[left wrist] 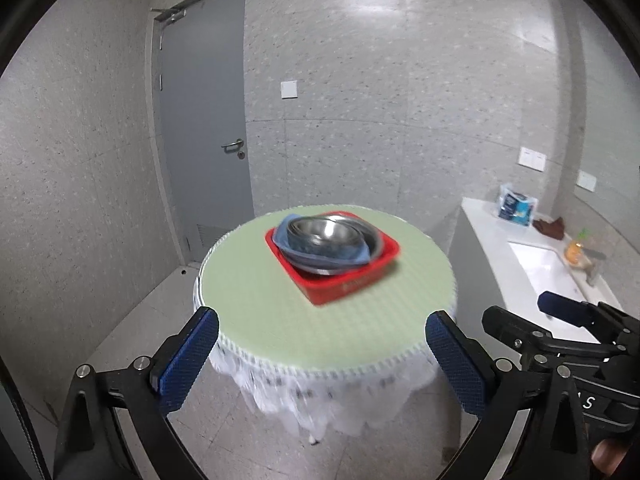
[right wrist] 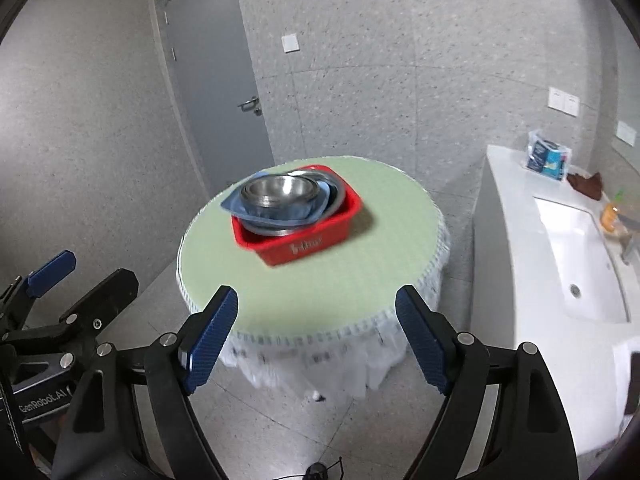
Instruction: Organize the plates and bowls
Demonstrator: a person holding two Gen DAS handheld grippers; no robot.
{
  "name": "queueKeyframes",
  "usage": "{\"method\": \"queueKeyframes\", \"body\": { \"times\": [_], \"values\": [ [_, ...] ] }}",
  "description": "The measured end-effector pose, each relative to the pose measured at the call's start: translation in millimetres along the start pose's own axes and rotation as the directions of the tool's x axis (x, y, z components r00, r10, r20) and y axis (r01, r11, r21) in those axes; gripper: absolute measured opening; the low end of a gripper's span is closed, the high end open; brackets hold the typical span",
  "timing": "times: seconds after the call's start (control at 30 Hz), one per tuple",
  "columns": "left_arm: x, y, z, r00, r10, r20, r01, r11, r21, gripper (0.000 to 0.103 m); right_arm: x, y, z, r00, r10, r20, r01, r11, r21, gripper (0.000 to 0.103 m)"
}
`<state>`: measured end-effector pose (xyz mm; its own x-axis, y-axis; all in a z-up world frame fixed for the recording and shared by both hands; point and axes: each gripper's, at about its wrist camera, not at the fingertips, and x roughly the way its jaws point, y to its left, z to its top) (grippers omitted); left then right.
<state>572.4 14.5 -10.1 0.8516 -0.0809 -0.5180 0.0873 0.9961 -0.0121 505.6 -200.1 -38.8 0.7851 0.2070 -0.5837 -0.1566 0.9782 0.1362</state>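
Observation:
A red plastic basket point(left wrist: 348, 286) point(right wrist: 308, 246) stands on a round table point(left wrist: 260, 308) point(right wrist: 360, 268) with a pale green top and white lace skirt. Inside it, nested steel bowls point(left wrist: 324, 230) point(right wrist: 276, 190) rest on a blue plate point(left wrist: 282, 232) point(right wrist: 232, 204), which lies on a steel plate point(left wrist: 376, 240) point(right wrist: 338, 196). My left gripper point(left wrist: 322, 316) point(right wrist: 98, 268) is open and holds nothing, short of the table's near edge. My right gripper point(right wrist: 317, 294) point(left wrist: 518, 308) is beside it, open, nothing between its blue pads.
A grey door point(left wrist: 204, 120) point(right wrist: 208, 80) stands behind the table on the left. At the right runs a white counter point(left wrist: 480, 232) point(right wrist: 504, 208) with a sink point(right wrist: 580, 256); a blue packet point(right wrist: 548, 158), a brown cloth point(right wrist: 586, 184) and an orange item point(right wrist: 608, 216) lie on it. Grey floor surrounds the table.

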Motion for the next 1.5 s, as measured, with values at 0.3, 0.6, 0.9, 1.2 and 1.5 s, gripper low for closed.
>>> {"method": "queueKeyframes", "body": {
  "times": [0.3, 0.6, 0.9, 1.2, 1.5],
  "values": [
    [-168.9, -37.5, -100.7, 0.996, 0.026, 0.081, -0.026, 1.0, -0.003, 0.102, -123.1, -12.2, -92.6, 0.996, -0.043, 0.073, 0.043, 0.999, -0.005, 0.089],
    [-301.5, -42.8, -172.5, 0.991, 0.059, 0.117, -0.057, 0.998, -0.015, 0.102, -222.3, -9.6, -158.4, 0.988, -0.059, 0.141, 0.058, 0.998, 0.014, 0.097],
    [-395.3, -35.6, -221.4, 0.98, 0.091, 0.175, -0.087, 0.996, -0.027, 0.102, -286.2, 20.1, -191.8, 0.967, -0.05, 0.25, 0.063, 0.997, -0.045, 0.103],
    [-426.4, -10.2, -252.1, 0.97, 0.091, 0.223, -0.091, 0.996, -0.01, 0.102, -307.9, 40.9, -219.3, 0.957, -0.047, 0.287, 0.056, 0.998, -0.022, 0.103],
    [-426.7, 17.3, -287.6, 0.969, 0.09, 0.231, -0.09, 0.996, -0.012, 0.102, -311.4, 63.5, -249.5, 0.949, -0.068, 0.307, 0.078, 0.997, -0.02, 0.103]
  ]
}}
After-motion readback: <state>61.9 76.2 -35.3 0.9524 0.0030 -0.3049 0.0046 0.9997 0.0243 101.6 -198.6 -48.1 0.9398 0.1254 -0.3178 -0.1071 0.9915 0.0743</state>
